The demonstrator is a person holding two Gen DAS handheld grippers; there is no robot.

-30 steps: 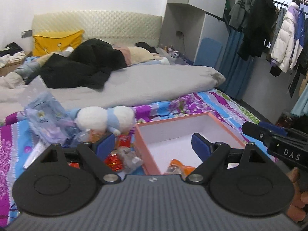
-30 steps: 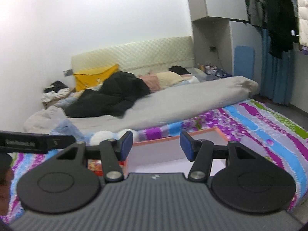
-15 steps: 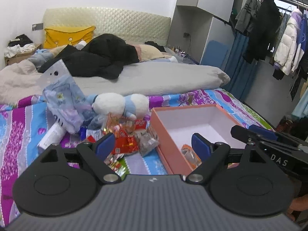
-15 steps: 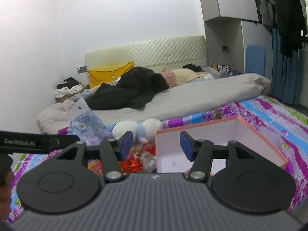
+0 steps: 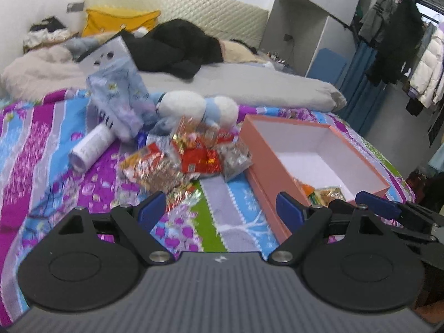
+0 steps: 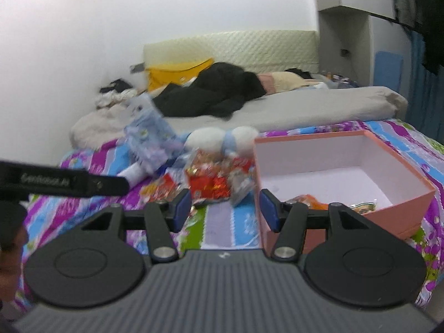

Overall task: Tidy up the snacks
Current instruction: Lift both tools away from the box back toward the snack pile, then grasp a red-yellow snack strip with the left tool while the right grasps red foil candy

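Note:
A pile of snack packets (image 5: pixel 191 158), red, silver and orange, lies on the striped bedspread left of an open pink box (image 5: pixel 266 155). The pile (image 6: pixel 208 184) and the box (image 6: pixel 399 202) also show in the right wrist view. A few snacks (image 5: pixel 324 193) lie in the box's near corner. My left gripper (image 5: pixel 220 212) is open and empty, above the bedspread just short of the pile and box. My right gripper (image 6: pixel 226 208) is open and empty, near the box's left front corner.
A white and blue plush toy (image 5: pixel 199 108), a pale blue patterned bag (image 5: pixel 119 97) and a white tube (image 5: pixel 91 147) lie behind and left of the pile. A grey duvet (image 5: pixel 249 86) and dark clothes (image 5: pixel 172 47) lie farther back. A clothes rack (image 5: pixel 402 41) stands at the right.
Both grippers have risen and tilted down, so the snack pile and the inside of the box now show more fully. Both grippers stay open.

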